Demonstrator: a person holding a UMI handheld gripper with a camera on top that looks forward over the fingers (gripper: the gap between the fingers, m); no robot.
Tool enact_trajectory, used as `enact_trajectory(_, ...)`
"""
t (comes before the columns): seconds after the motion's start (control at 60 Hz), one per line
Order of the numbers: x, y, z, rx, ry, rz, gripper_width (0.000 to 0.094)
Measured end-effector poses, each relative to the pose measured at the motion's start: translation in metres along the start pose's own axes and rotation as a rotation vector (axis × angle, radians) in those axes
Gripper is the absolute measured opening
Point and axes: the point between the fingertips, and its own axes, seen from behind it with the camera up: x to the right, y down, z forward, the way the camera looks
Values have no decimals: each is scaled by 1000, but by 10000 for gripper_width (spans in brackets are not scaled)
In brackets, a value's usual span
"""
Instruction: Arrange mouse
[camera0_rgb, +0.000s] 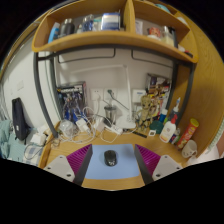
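Observation:
A black mouse (110, 157) lies on a pale blue mouse mat (110, 170) on a wooden desk (112, 139). My gripper (111, 166) is open. Its two fingers with purple pads (74, 160) stand wide apart on either side of the mat. The mouse sits between the fingers with a clear gap on each side, resting on the mat.
Beyond the mat the desk is crowded with white cables (82, 128), small devices and bottles (172, 128) along a white wall. A wooden shelf (110, 42) with boxes runs above. A dark object (20, 122) stands far to the side.

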Motion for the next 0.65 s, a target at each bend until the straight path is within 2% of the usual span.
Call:
enact_trajectory(0.15,-5,-25,-59,73,16,-5,853)
enact_trajectory(0.35,-16,-19,-104,80,19,-39,857)
enact_trajectory(0.65,-26,-8,-130,89,3,-42,855)
